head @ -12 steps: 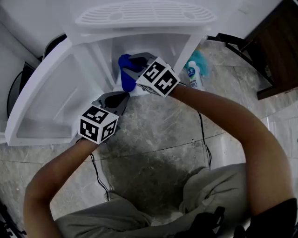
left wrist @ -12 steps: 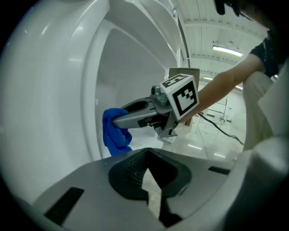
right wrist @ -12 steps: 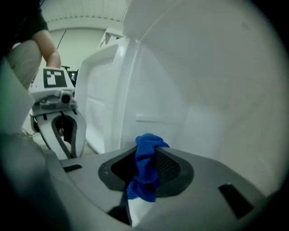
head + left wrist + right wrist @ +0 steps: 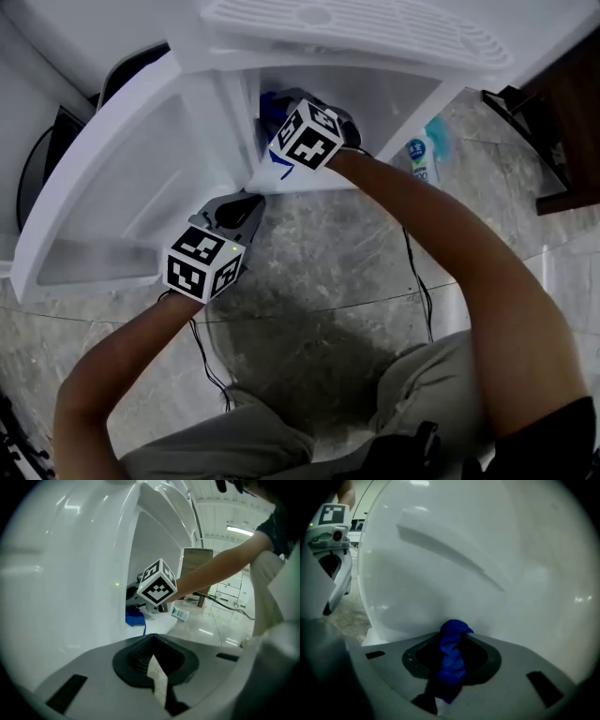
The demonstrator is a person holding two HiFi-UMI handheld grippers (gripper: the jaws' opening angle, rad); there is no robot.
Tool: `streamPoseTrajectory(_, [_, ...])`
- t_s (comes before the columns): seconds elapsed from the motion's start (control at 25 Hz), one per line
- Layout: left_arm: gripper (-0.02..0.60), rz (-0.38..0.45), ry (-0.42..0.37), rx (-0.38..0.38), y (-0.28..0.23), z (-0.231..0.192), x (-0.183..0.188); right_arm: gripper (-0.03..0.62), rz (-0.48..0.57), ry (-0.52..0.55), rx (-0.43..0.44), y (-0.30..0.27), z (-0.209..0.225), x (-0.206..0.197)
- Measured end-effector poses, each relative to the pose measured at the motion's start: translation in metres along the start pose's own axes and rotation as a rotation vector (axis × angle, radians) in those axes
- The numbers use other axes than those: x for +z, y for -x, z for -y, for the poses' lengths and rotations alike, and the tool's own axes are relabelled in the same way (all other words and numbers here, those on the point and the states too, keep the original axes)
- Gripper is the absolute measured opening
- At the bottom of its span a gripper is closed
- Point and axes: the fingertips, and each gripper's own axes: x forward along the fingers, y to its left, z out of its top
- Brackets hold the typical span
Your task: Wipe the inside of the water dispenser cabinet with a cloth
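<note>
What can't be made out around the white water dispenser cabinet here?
- Deep white cabinet interior: head view, hidden by slotted top and right gripper.
- Where the blue cloth meets the wall: right gripper view, bunched cloth covers it.
- Label print on the white bottle: head view, too small.

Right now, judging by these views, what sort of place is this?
Probably a large office or workshop hall, not a home: a polished grey stone floor, long white ceiling strip lights, and a white plastic water dispenser cabinet standing open.

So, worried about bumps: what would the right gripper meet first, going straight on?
Probably the cabinet wall, with the cloth in its jaws touching first; how near is unclear.
</note>
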Motion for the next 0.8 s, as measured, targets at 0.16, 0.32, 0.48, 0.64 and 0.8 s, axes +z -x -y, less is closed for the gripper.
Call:
streamPoseTrajectory(0.16, [0.006, -0.008, 0.007, 0.008, 0.004, -0.005, -0.007, 0.087, -0.049, 0.025, -0.037, -0.019, 0.025, -0.001])
streamPoseTrajectory(0.32, [0.006, -0.007, 0.008, 0.011, 0.007, -0.005, -0.007, 0.087, -0.050, 0.016, -0.053, -0.019, 0.024, 0.000])
streamPoseTrajectory(0.48, [0.006, 0.004, -0.003, 0.000, 0.001, -0.003, 0.000, 0.087, -0.034, 0.002, -0.039, -0.006, 0.011, 0.000])
streamPoseTrajectory(0.64, [0.006, 0.014, -0.014, -0.008, -0.007, -0.002, 0.006, 0.087, -0.014, 0.011, -0.014, -0.001, -0.004, 0.001])
streamPoseTrajectory(0.8, [0.006, 0.018, -0.009, -0.007, -0.009, -0.002, 0.007, 0.087, -0.021, 0.033, -0.009, -0.007, 0.002, 0.000])
